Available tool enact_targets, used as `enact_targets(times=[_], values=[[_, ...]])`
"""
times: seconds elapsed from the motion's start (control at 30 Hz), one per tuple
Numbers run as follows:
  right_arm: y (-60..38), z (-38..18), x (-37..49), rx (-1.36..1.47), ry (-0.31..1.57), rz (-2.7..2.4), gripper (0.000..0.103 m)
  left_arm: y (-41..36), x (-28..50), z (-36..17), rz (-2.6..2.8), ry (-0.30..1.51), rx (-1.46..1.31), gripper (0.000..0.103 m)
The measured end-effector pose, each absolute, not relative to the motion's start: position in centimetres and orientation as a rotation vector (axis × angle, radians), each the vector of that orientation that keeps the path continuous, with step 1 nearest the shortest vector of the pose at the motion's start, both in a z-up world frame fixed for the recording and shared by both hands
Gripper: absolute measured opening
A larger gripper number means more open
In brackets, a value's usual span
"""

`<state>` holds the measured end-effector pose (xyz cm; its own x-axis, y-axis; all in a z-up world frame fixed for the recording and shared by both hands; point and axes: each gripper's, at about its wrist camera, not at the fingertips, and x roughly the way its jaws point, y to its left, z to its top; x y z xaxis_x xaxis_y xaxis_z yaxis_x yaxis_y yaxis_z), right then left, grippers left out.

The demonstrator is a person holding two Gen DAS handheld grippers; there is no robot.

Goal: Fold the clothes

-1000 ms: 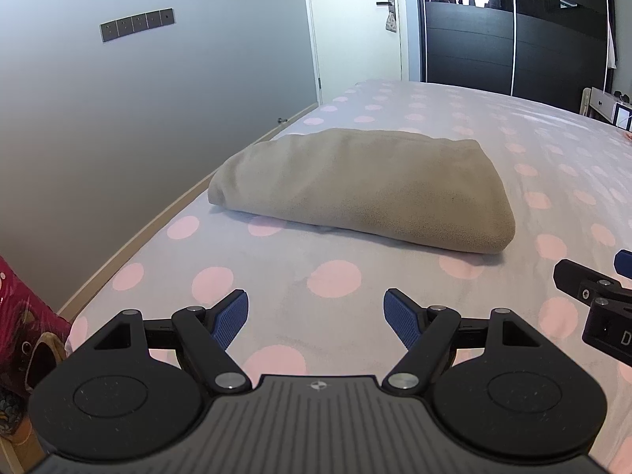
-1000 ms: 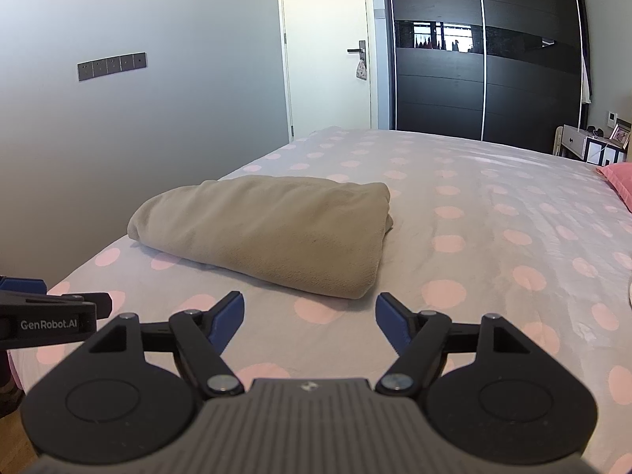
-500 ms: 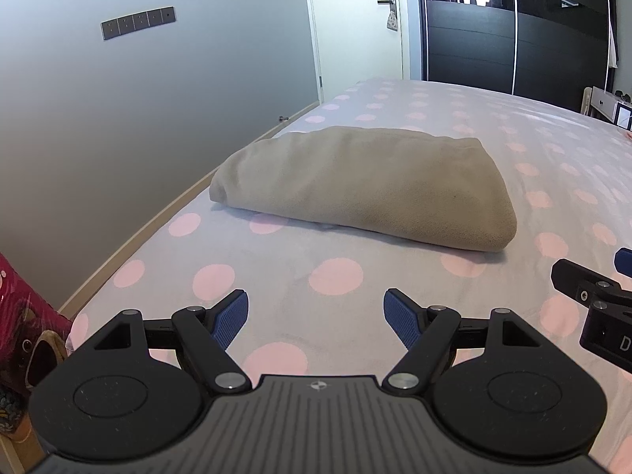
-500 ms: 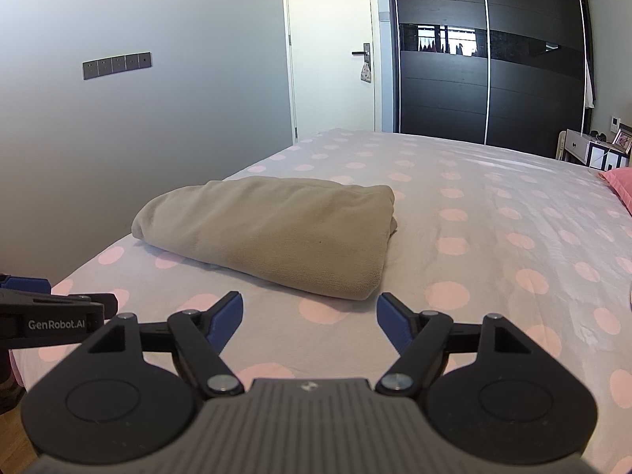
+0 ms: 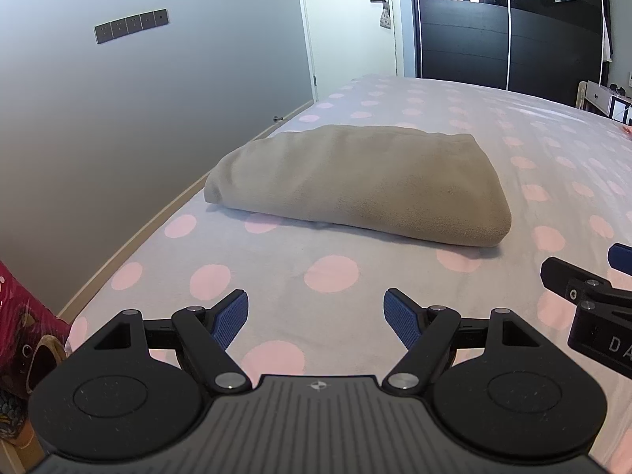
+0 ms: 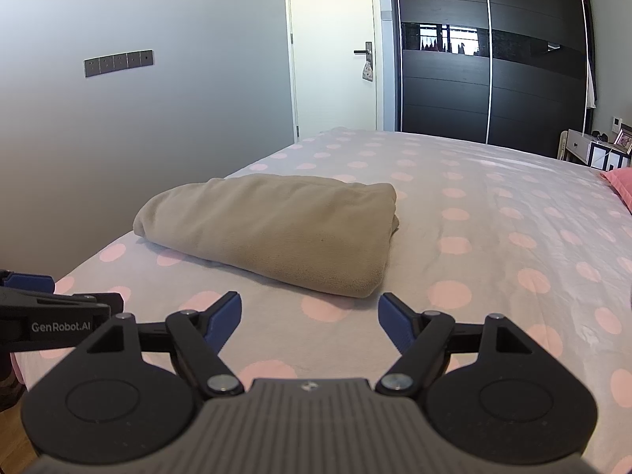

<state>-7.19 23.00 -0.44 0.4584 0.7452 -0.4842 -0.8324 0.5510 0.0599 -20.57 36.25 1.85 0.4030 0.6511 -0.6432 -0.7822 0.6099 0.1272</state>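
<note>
A beige garment [image 5: 355,183] lies folded into a thick rectangle on the grey bed sheet with pink dots [image 5: 316,276], near the bed's left edge. The same folded garment [image 6: 276,229] shows in the right wrist view. My left gripper [image 5: 316,316] hovers over the sheet in front of the garment, open, with nothing between its blue pads. My right gripper [image 6: 310,316] hangs beside it to the right, also open and empty, short of the garment's near right corner. Each gripper sees the other at the side of its view.
A grey wall with a row of switches [image 6: 118,62] runs along the bed's left side. A white door [image 6: 335,59] and a dark wardrobe [image 6: 489,59] stand past the bed's far end. A pink pillow [image 6: 620,189] lies far right; a red bag [image 5: 23,339] stands left of the bed.
Both grippers stay where they were, open and empty. The folded garment has not moved.
</note>
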Motion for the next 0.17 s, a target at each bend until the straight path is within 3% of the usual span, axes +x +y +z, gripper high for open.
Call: enact_targets(times=[0.17], values=[[23.00,-0.60,-7.22,-0.199,0.498,0.979,0.079,36.00,-20.61,1.86,0.910,0.709,-0.207,0.075]])
